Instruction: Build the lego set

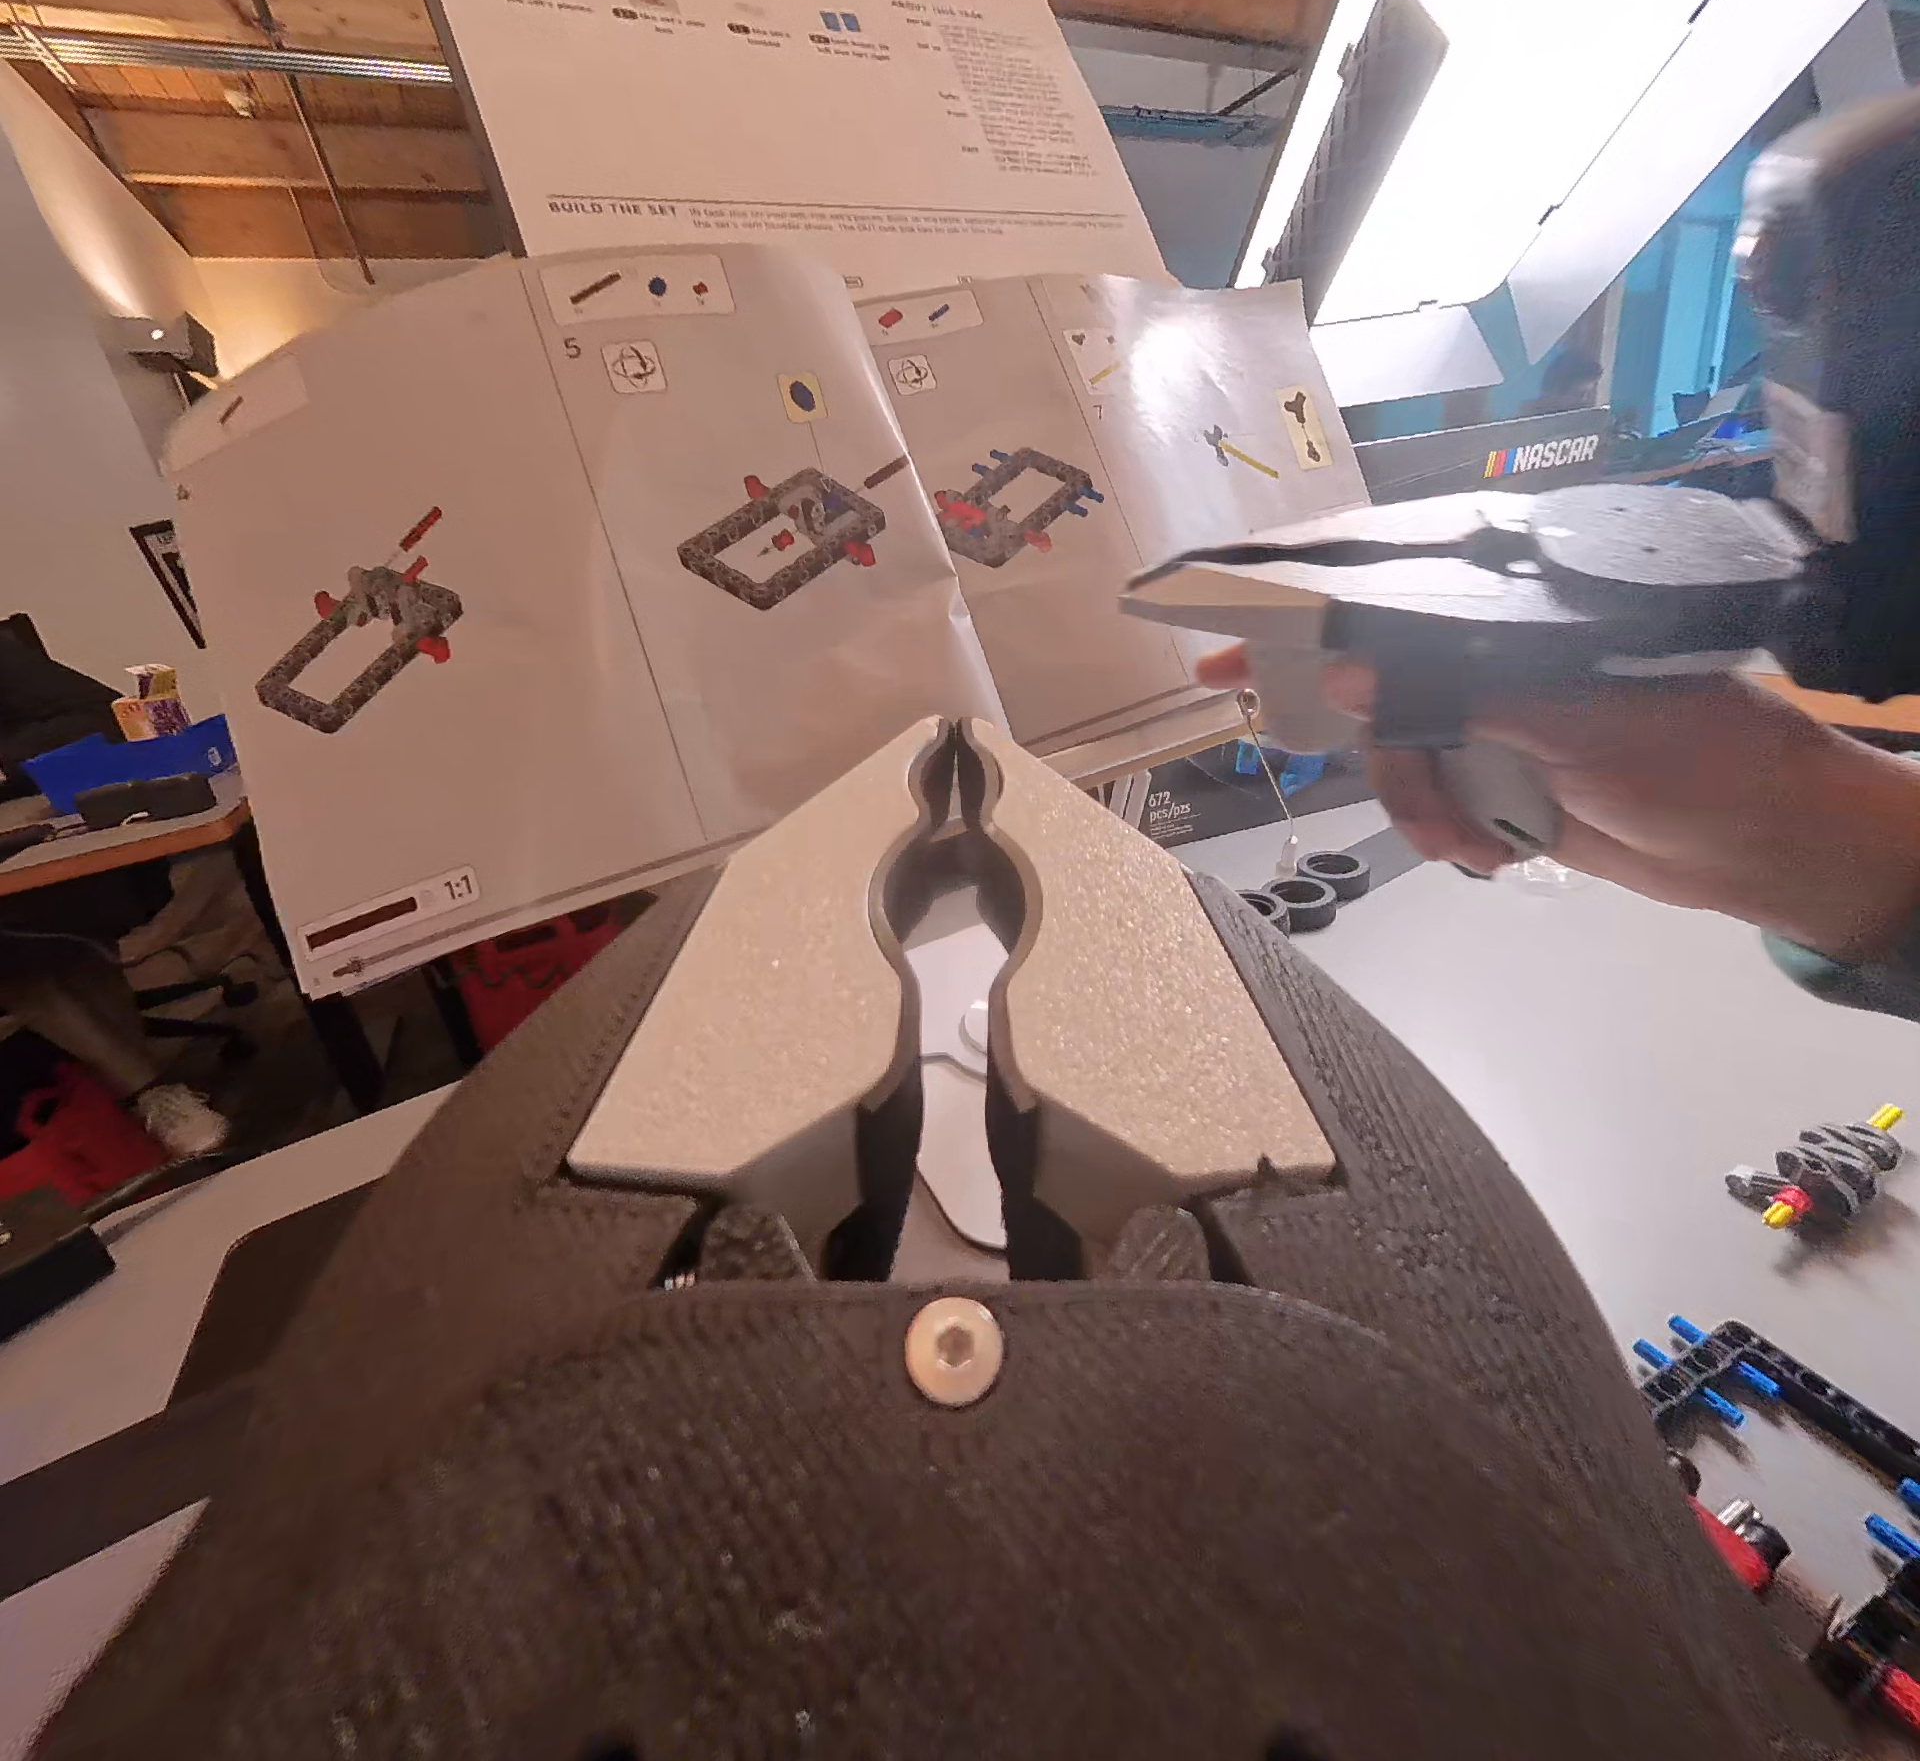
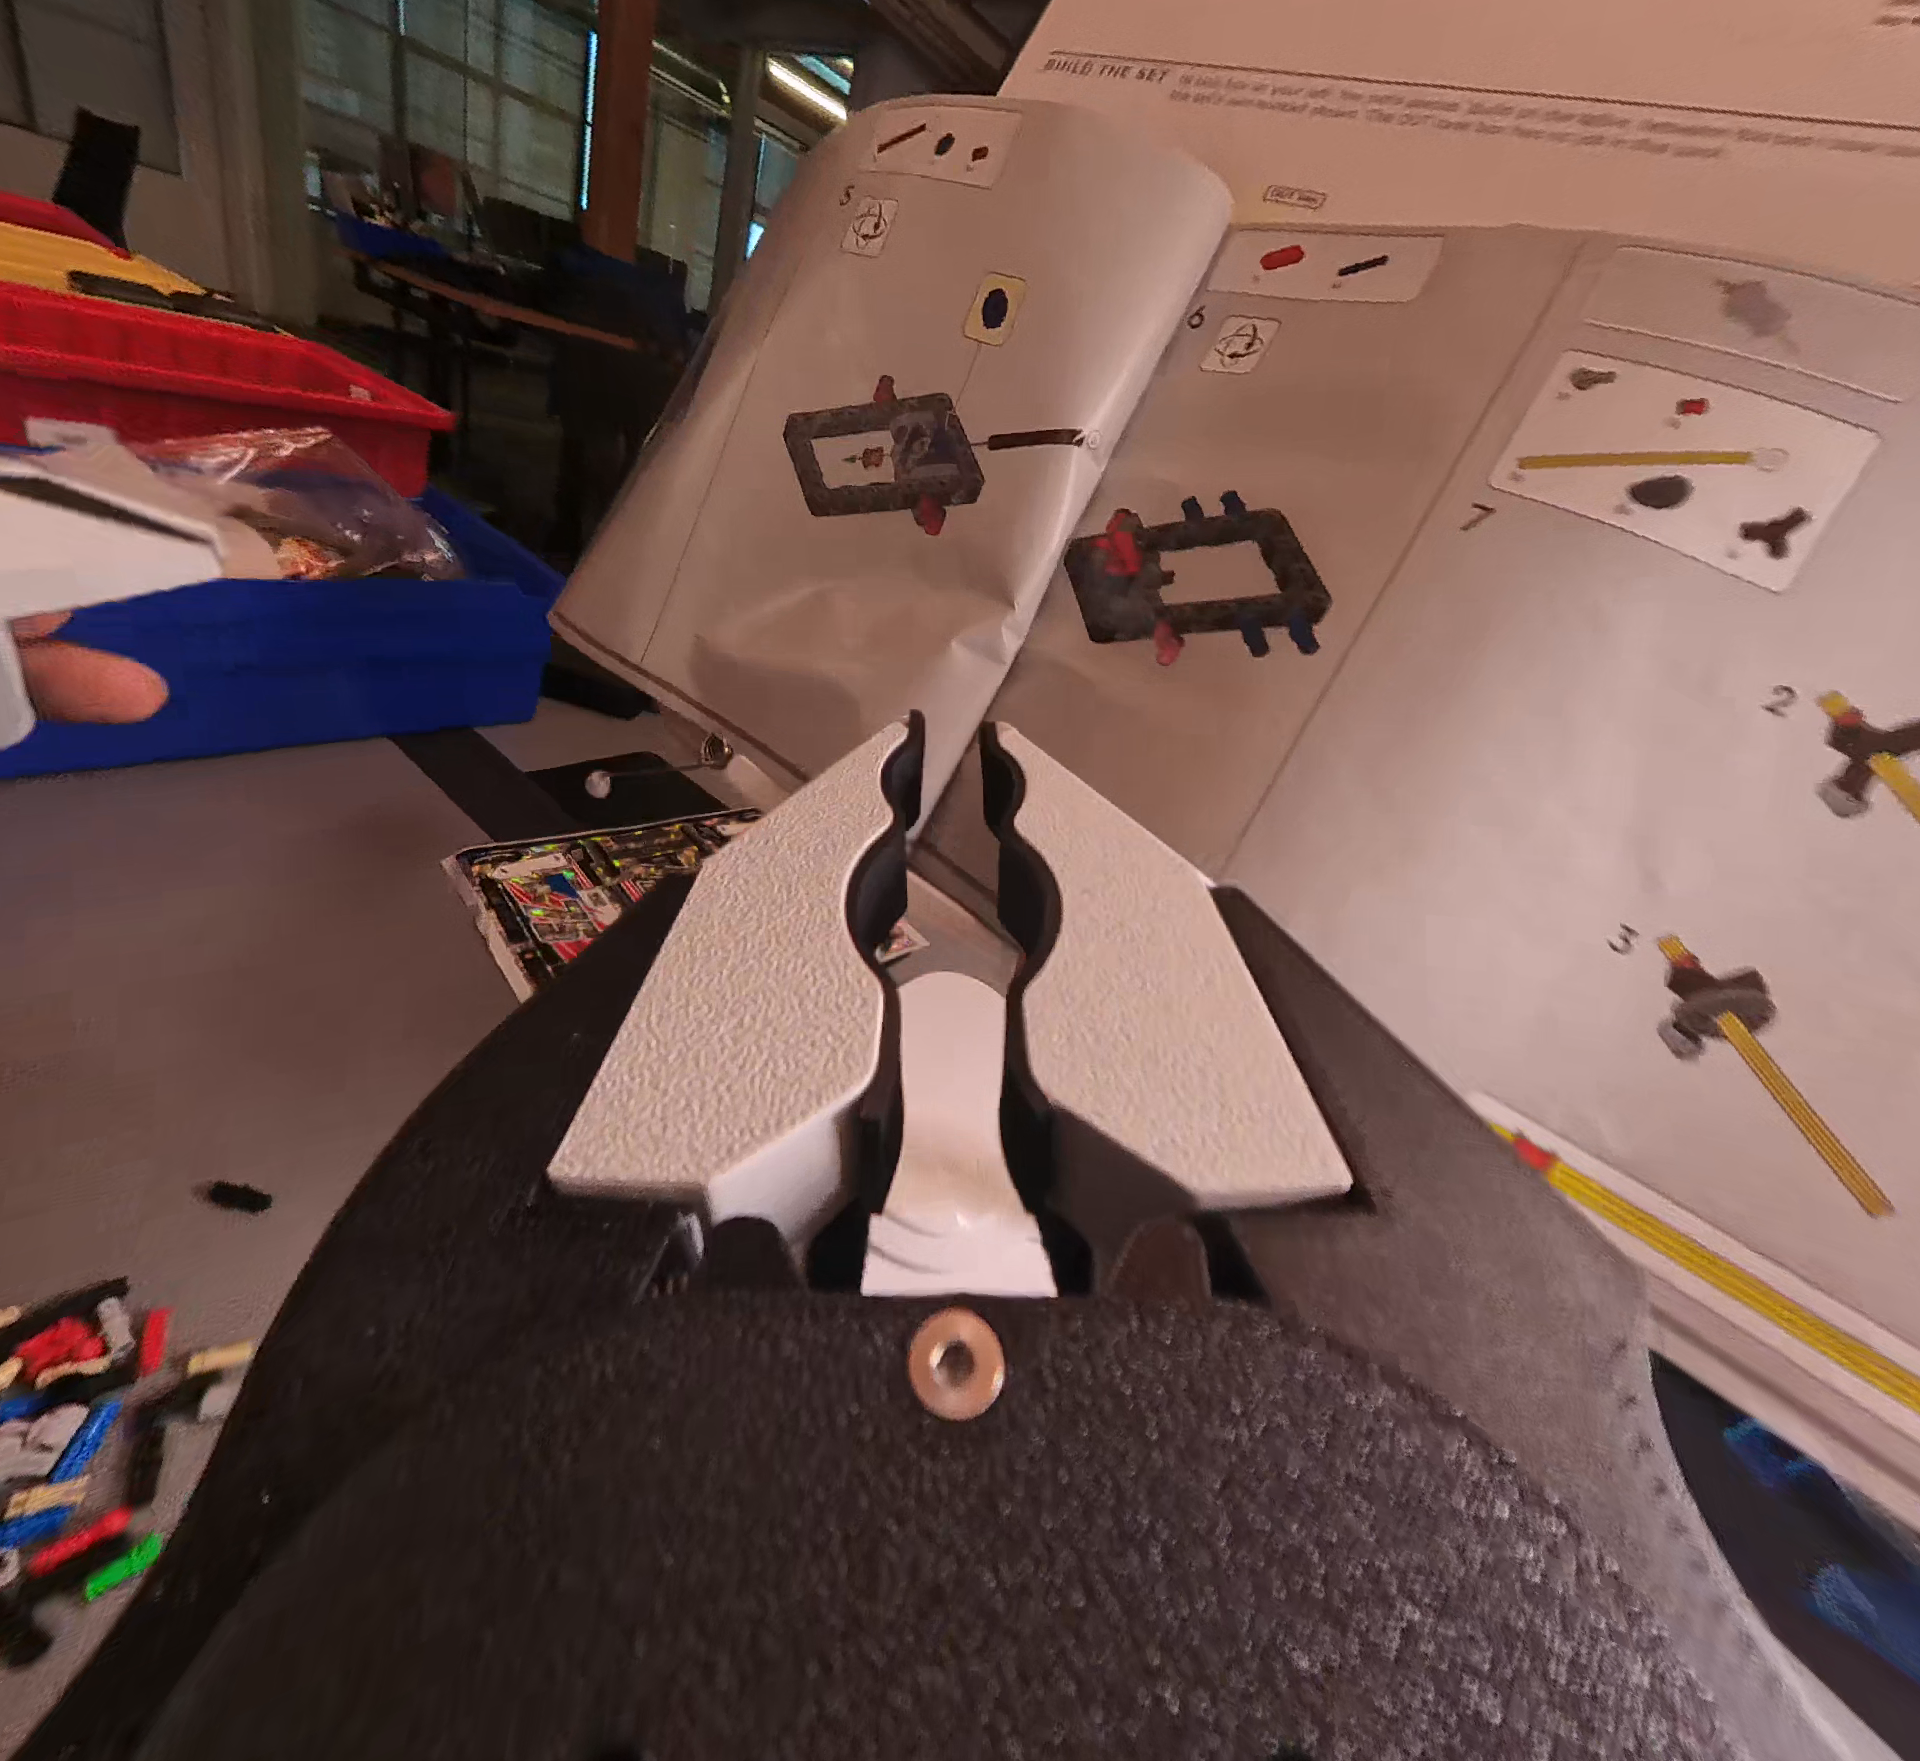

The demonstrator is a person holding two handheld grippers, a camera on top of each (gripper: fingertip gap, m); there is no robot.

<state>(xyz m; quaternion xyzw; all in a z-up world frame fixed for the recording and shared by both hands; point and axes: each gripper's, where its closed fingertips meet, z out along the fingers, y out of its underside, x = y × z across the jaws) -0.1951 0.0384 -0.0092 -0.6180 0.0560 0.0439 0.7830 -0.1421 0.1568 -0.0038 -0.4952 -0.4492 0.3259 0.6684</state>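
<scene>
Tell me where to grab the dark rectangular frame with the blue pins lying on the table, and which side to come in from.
Grip the frame across one of its long bare beams, coming down from above. It lies flat on the table, so only the top is open, and the blue pins stick out sideways at its end, which would block a pinch there. Much of it is cut off at the picture's edge.
</scene>
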